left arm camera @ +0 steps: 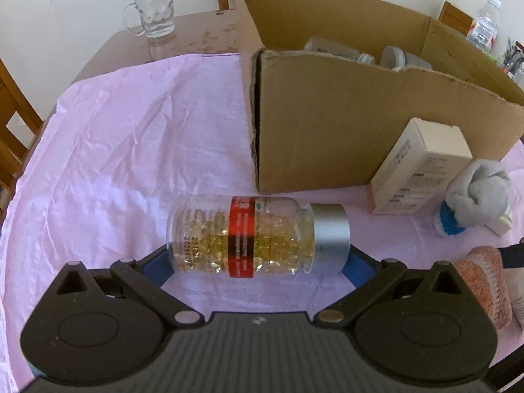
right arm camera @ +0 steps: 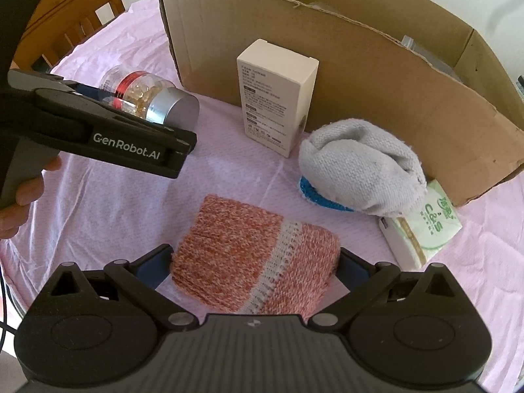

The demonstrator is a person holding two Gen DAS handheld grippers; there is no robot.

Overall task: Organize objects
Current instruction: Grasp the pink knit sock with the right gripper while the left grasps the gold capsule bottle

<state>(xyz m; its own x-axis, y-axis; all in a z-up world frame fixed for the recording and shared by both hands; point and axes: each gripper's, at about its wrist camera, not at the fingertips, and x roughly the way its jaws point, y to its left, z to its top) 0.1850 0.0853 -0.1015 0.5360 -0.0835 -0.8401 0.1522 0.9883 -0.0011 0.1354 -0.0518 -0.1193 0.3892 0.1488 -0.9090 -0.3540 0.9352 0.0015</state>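
pink cloth covers the table beside a cardboard box (left arm camera: 376,124). left tongs (left arm camera: 258,262) bracket a capsule bottle (left arm camera: 255,235) lying sideways, smooth and likely slippery; right tongs (right arm camera: 255,262) straddle a soft pink knit sock (right arm camera: 255,255). actual squeeze on either: cannot tell.

Right wrist view: cardboard box (right arm camera: 376,75) at 12 o'clock, carton (right arm camera: 275,98) upright before its wall. Capsule bottle (right arm camera: 147,93) on its side at 10 o'clock. Rolled sock (right arm camera: 357,170) at 2 o'clock, resting on tissue pack (right arm camera: 429,226). Knitted sock (right arm camera: 252,258) at 6 o'clock, on the cloth (right arm camera: 114,196).
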